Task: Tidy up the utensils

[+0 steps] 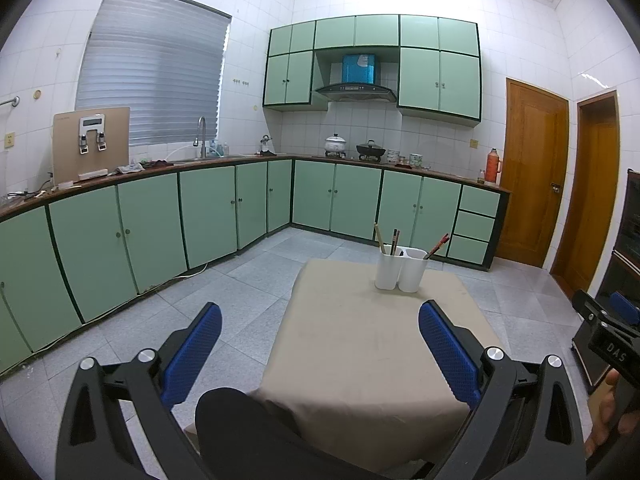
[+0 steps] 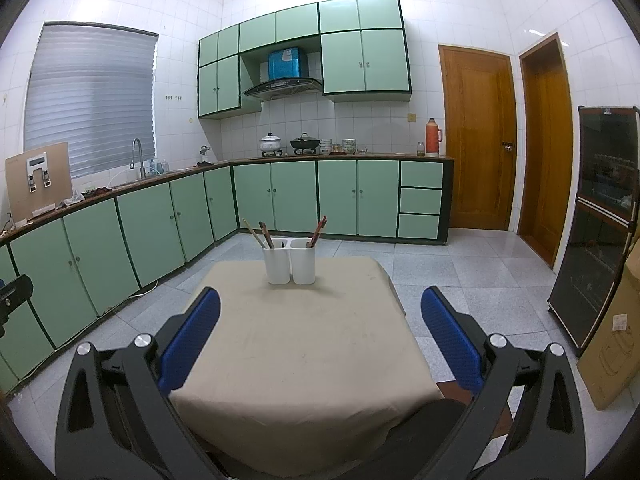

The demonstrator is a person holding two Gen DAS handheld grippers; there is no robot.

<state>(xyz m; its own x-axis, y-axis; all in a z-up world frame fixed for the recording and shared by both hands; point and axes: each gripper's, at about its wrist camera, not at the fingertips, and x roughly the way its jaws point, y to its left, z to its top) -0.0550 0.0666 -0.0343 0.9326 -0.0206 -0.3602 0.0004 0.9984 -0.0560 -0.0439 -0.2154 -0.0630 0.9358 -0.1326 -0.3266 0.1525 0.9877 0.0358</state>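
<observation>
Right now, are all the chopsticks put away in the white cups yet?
Looks mostly done: chopsticks stand in the left cup of the white holder, more in the right cup. Nothing is in hand: the left gripper and right gripper are open and empty. The tablecloth shows no utensils left.

My left gripper [image 1: 320,354] and right gripper [image 2: 320,344] look alike: matte black angular frames with triangular cutouts, round silver screw heads, and blue textured pads [image 2: 450,338]. One housing reads "DAS" in white. My trousers [image 1: 240,432] are black.
</observation>
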